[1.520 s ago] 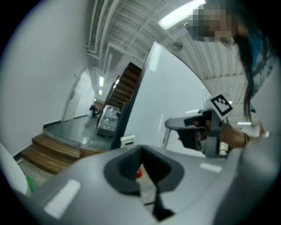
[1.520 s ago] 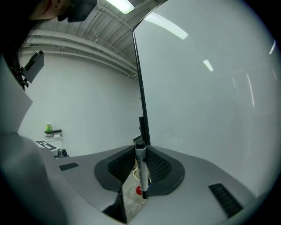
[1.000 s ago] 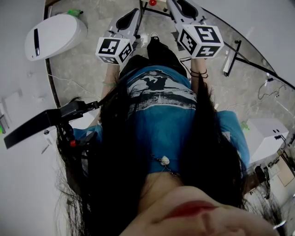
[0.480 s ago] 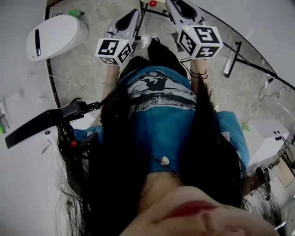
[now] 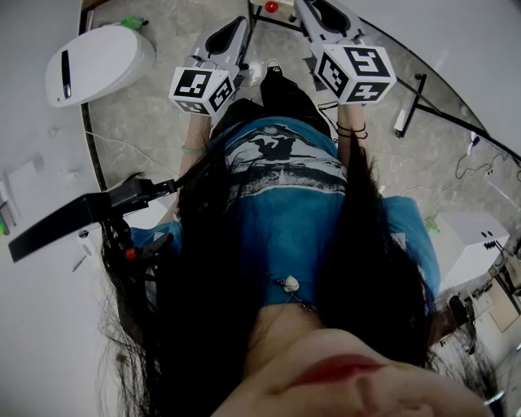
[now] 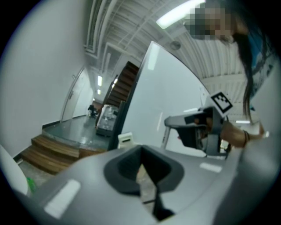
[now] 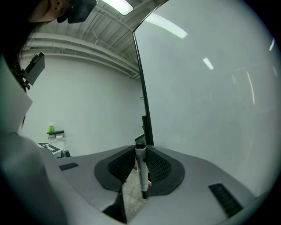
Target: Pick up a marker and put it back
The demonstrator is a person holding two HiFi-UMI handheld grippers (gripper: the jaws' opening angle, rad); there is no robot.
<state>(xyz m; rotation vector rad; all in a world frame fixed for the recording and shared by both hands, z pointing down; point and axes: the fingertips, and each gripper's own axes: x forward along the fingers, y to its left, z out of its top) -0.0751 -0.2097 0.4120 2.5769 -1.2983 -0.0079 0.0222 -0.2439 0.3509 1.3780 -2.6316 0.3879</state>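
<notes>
white marker (image 7: 140, 163) with a black cap stands upright between the ribbed black pads of the right tool (image 7: 139, 173), which is clamped on its barrel. the cap pokes up above the pads. dark print runs down the barrel, too small to read. behind it a thin black post (image 7: 144, 110) rises along the edge of a pale glossy panel (image 7: 210, 88).

the left tool (image 6: 141, 159) is closed with nothing in it. its pads meet at the tips, and a sliver of stone floor shows in the gap nearer the camera. past it are wooden steps (image 6: 48, 151). the right tool also shows at the right of the left gripper view, held by a hand (image 6: 237, 134), with a black-and-white square code on its cube.

in the head view both tools sit side by side, a little apart, ahead of a person in a blue shirt (image 5: 285, 204) with a dark graphic and long dark hair hanging over it. no words on the shirt can be made out. each cube (image 5: 201, 88) carries bold square codes, not letters.

on the grey stone floor (image 5: 155, 122) to the left lies a white oval case (image 5: 102, 57) with a black slot, and a green thing (image 5: 130, 22) sits just beyond it. a white box (image 5: 468, 240) sits at the right, and a black bar (image 5: 73, 218) juts in from the left.
</notes>
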